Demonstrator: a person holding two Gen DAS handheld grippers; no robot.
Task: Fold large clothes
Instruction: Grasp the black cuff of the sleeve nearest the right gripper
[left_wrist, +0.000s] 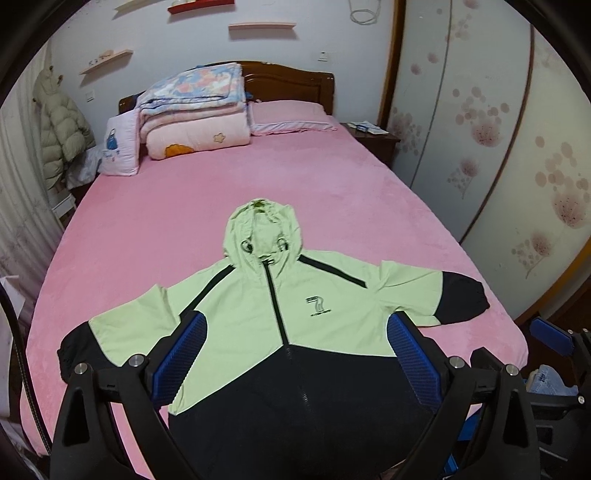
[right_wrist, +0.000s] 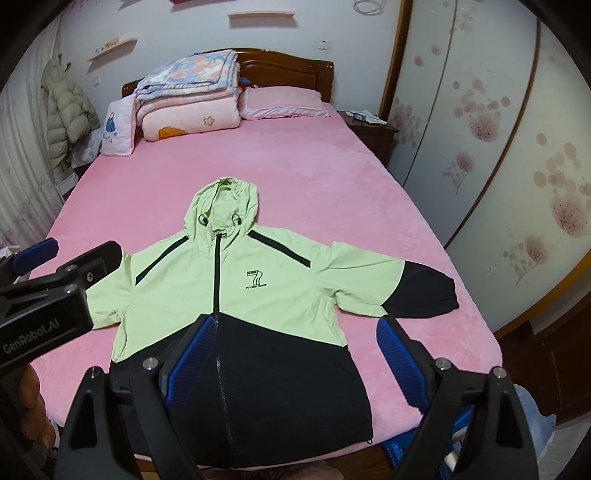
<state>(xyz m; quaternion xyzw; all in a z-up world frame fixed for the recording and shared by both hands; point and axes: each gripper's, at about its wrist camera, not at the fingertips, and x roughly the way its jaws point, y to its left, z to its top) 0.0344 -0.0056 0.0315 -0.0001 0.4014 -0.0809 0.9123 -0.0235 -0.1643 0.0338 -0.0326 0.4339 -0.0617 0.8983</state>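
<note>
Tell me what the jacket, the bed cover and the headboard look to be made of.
Jacket: thin, smooth woven synthetic, likely nylon or polyester; it lies flat with crisp creases and a slight sheen. Bed cover: plush fleece or velvet, matte, with a soft nap that shows brushed patches. Headboard: reddish-brown wood, glossy, seemingly varnished, with carved curves.

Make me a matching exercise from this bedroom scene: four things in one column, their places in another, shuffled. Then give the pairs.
1. jacket
2. folded quilts
3. puffy coat
4. pillow

A. hanging by the wall, left of the bed
B. spread flat at the near end of the bed
C. stacked against the headboard, left side
D. lying flat by the headboard, right of the stack

Pairs: 1-B, 2-C, 3-A, 4-D
</note>
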